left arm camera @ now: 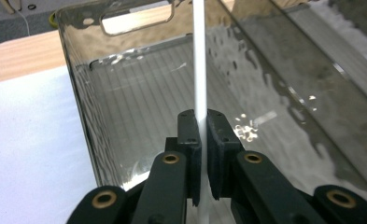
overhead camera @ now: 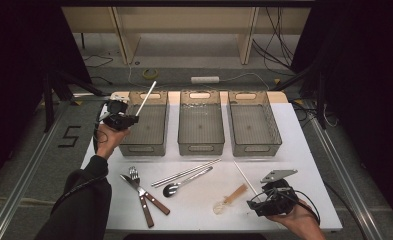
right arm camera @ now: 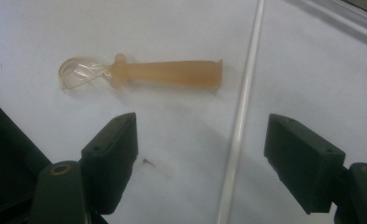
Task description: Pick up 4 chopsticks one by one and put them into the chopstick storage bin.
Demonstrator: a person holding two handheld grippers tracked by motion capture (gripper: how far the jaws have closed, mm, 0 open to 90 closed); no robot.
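Clamping a white chopstick [left arm camera: 199, 70] between its jaws, the left gripper [left arm camera: 201, 135] hangs over the leftmost of three clear bins [overhead camera: 145, 145], at about ten o'clock on the white table [overhead camera: 304, 165] in the high view. The stick rises from the jaws and slants toward one o'clock above the bin's near-left corner; in the left gripper view it stands upright against the bin's ribbed floor.

At five o'clock, the right gripper [right arm camera: 202, 144] rests low over the table with its jaws spread wide and nothing between the pads. A second white chopstick [right arm camera: 242, 112] lies on the table between those jaws, and an orange-handled utensil [right arm camera: 167, 73] lies just beyond, toward eleven o'clock.
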